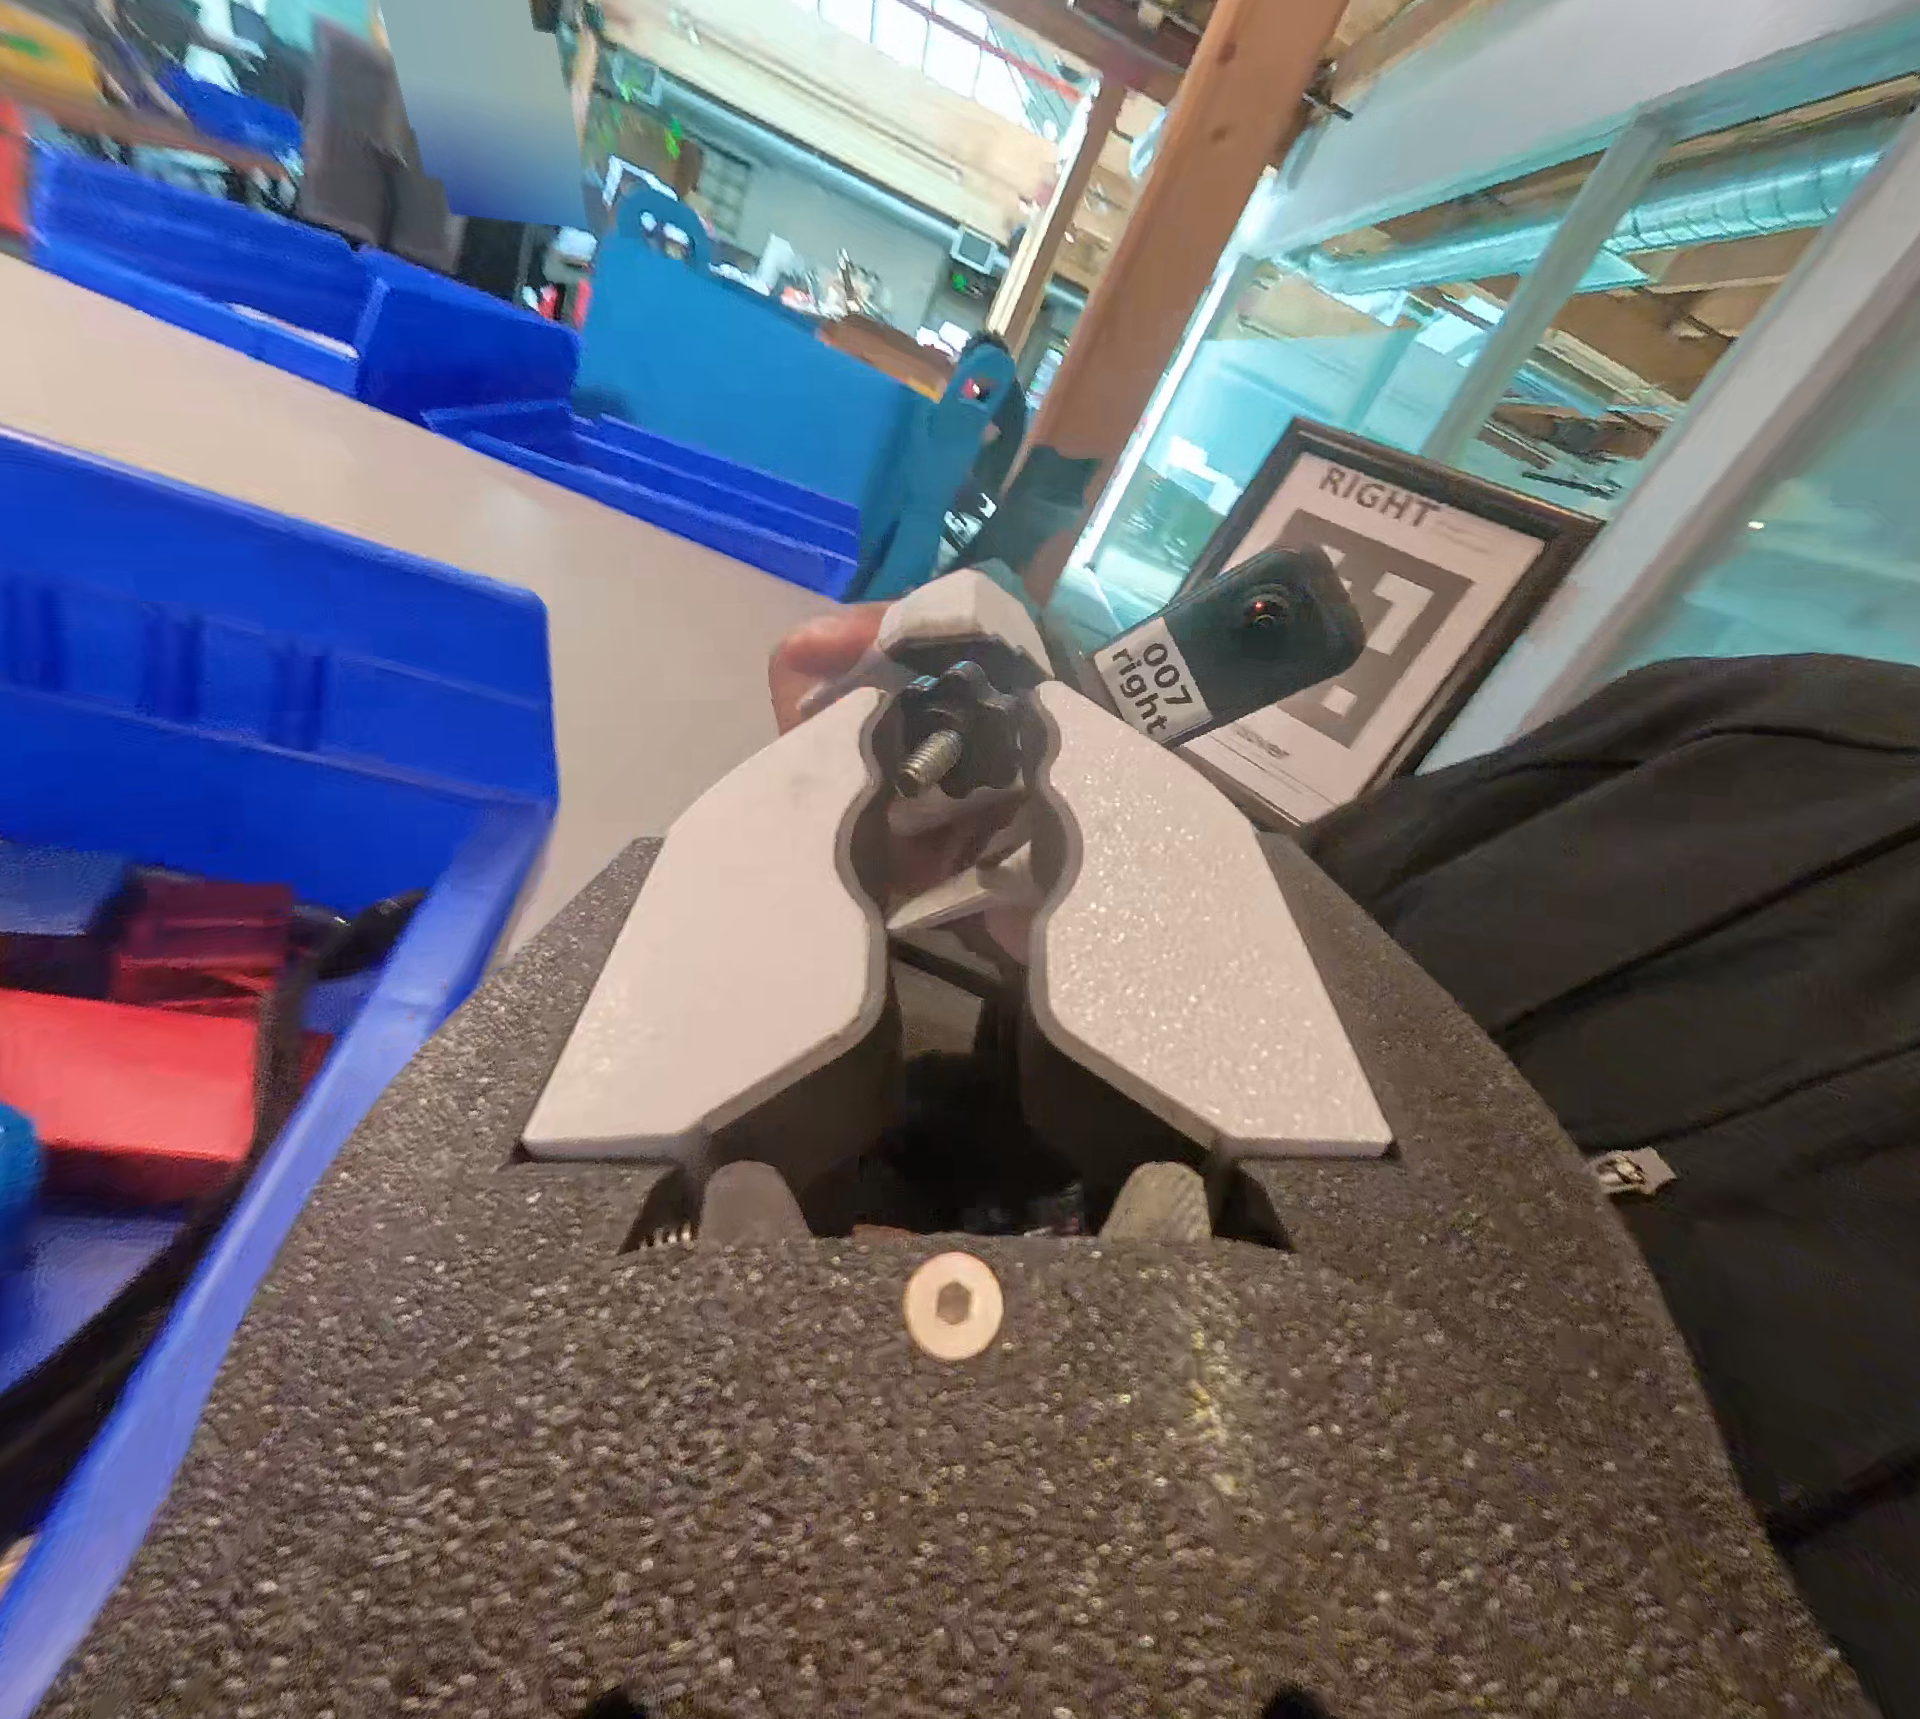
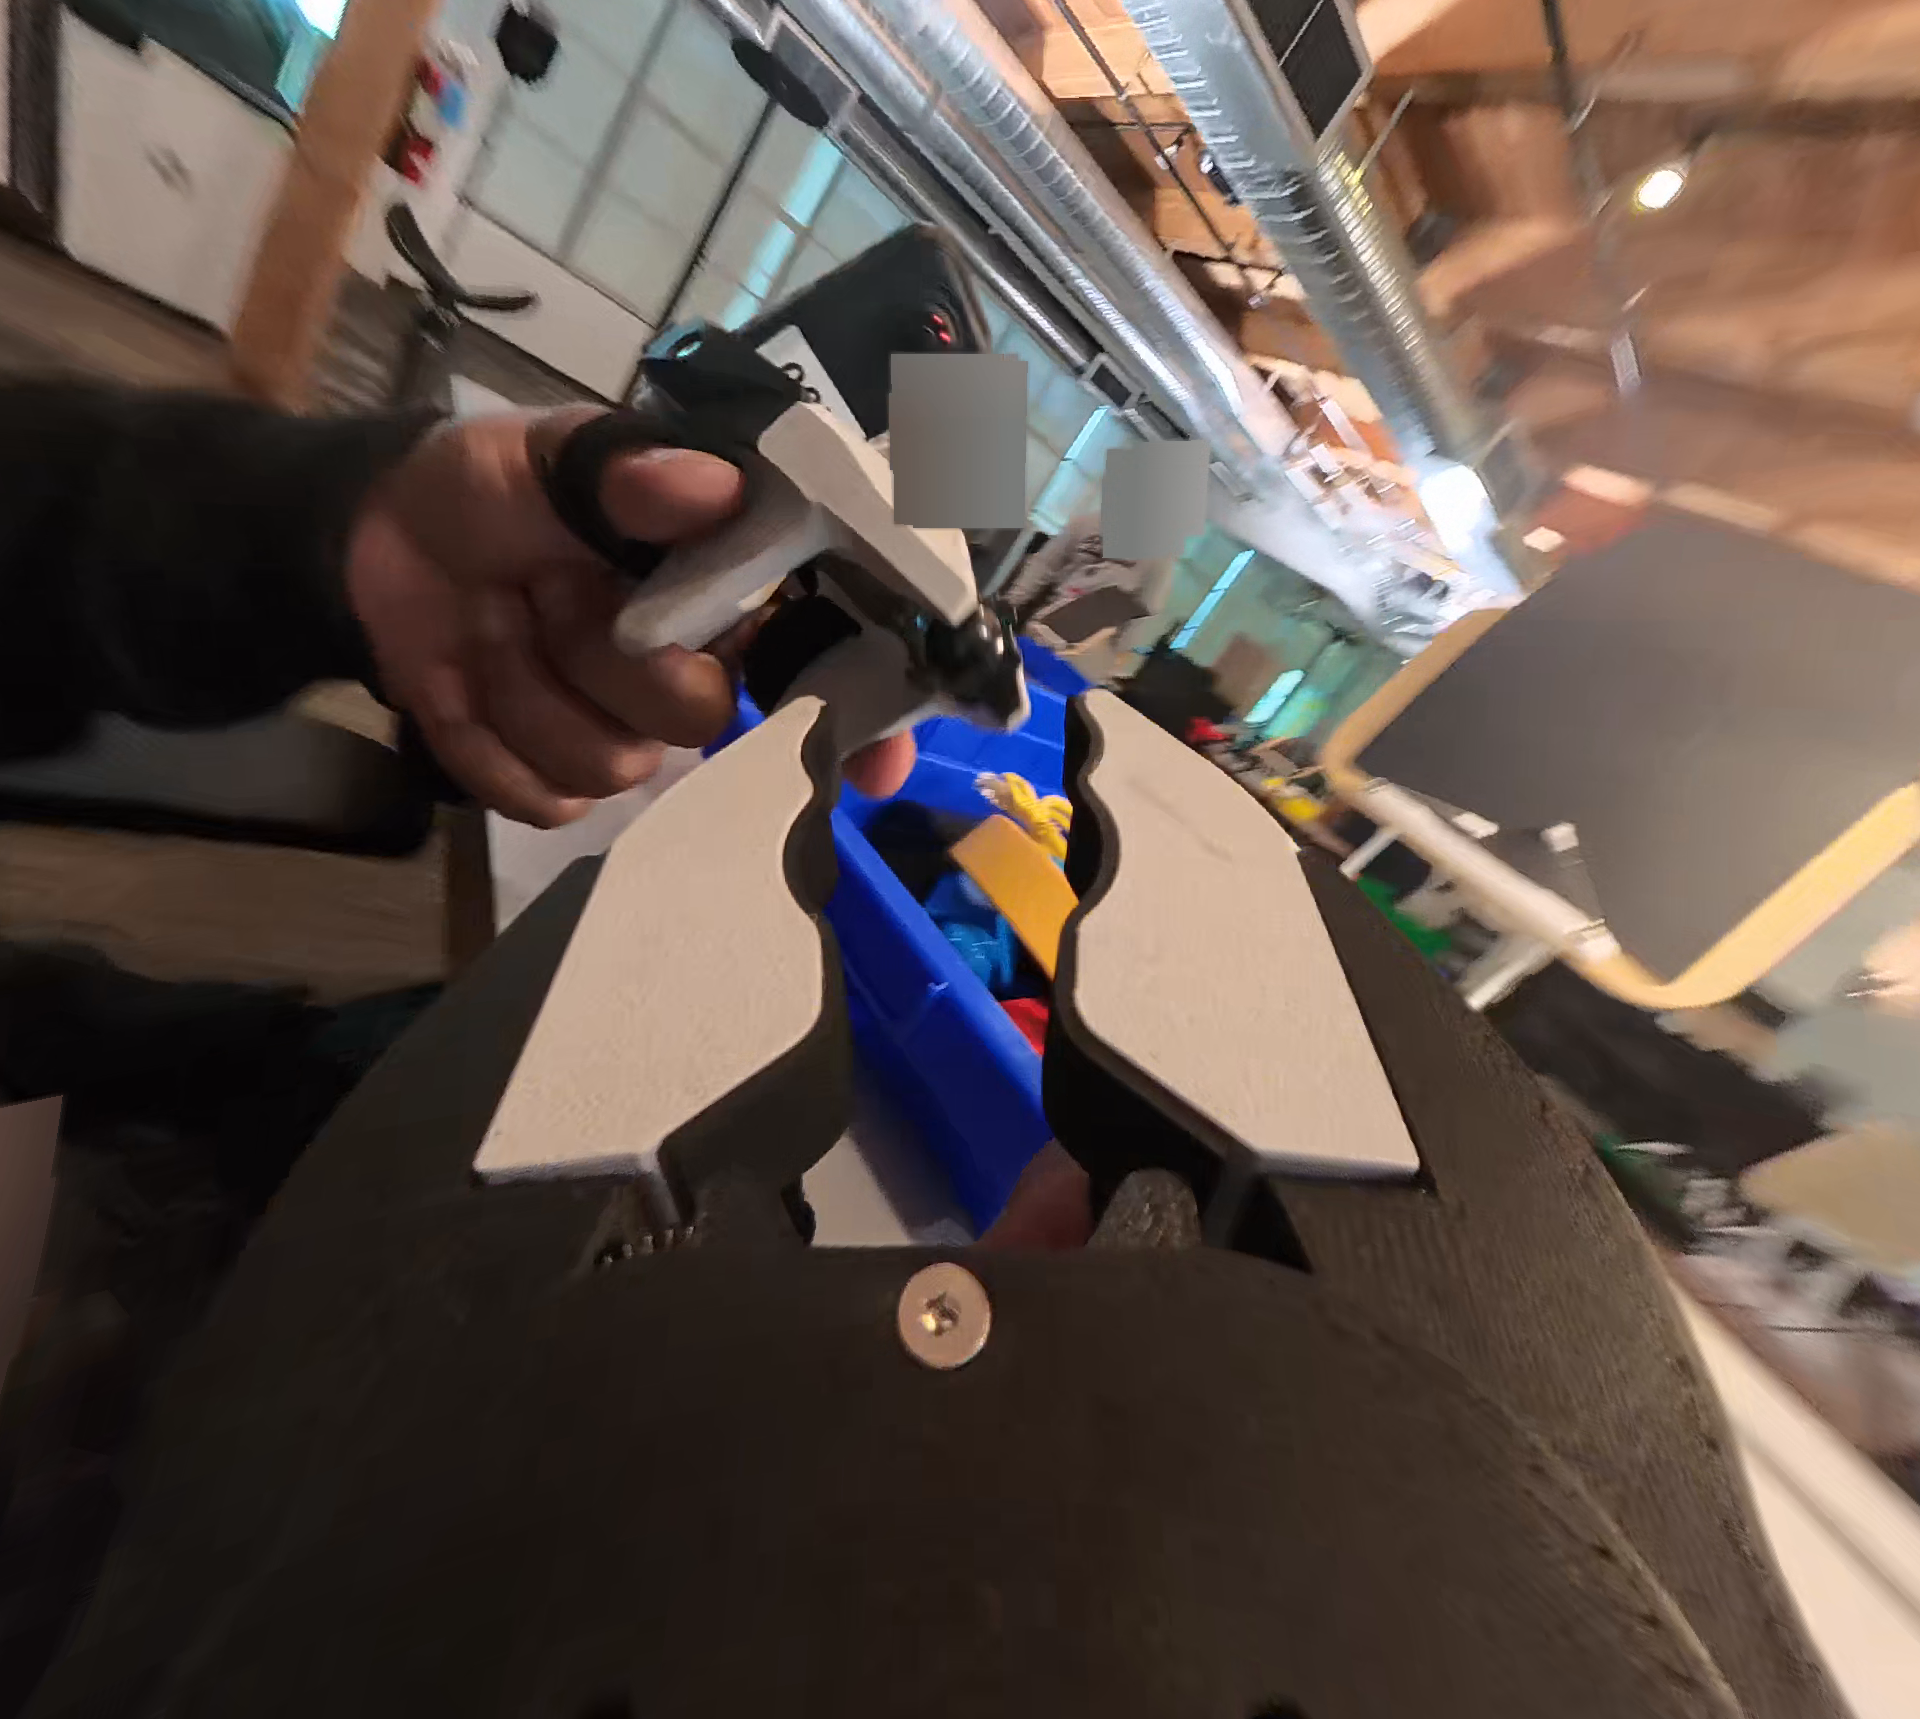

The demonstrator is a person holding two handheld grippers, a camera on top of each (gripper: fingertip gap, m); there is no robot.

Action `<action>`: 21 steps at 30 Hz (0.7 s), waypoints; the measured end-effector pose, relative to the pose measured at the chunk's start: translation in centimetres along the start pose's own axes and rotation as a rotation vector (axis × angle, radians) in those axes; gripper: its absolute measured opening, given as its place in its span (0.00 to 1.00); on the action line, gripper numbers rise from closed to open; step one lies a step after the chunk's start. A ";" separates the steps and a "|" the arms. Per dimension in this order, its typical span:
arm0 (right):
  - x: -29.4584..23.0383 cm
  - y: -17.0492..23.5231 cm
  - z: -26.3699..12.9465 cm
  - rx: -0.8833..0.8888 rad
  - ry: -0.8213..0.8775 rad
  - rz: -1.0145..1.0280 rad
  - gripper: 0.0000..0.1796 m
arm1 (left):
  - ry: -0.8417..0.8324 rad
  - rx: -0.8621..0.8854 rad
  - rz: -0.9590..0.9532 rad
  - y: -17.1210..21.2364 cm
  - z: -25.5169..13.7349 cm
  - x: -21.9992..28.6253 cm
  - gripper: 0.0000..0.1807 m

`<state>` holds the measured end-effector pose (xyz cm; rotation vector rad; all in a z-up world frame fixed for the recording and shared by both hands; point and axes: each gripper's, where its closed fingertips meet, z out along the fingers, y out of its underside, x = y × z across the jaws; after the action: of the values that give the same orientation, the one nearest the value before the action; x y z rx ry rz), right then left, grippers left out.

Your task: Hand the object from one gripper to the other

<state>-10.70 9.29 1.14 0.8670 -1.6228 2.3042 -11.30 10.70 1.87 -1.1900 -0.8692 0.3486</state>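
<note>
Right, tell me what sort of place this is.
Probably a workshop or warehouse-style lab. Blue storage bins full of mixed parts sit on a pale table, exposed wooden beams hold up the ceiling, and a bare silver air duct runs overhead past glass-walled rooms.

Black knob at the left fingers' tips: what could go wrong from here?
The black knob sits only at the tips of the left gripper; a nudge could knock it loose.
The open right gripper has the knob just beyond its fingertips, so closing now may pinch the left fingers instead.
A drop might land in the cluttered blue bin below.
</note>
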 end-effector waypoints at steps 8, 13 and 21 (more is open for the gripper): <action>-0.9 0.5 0.3 -0.025 0.007 -0.126 0.13 | 0.015 -0.142 -0.047 2.6 0.9 0.1 0.12; -0.2 0.0 0.2 -0.005 0.011 -0.026 0.13 | -0.006 -0.111 0.056 1.9 0.8 0.0 0.18; 0.6 -1.7 -0.1 0.062 -0.181 0.582 0.12 | -0.180 -0.001 0.785 -0.5 -1.1 0.3 0.31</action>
<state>-10.44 9.97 2.81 0.6965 -2.1186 2.7248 -10.36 9.97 2.34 -1.4852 -0.5157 1.1022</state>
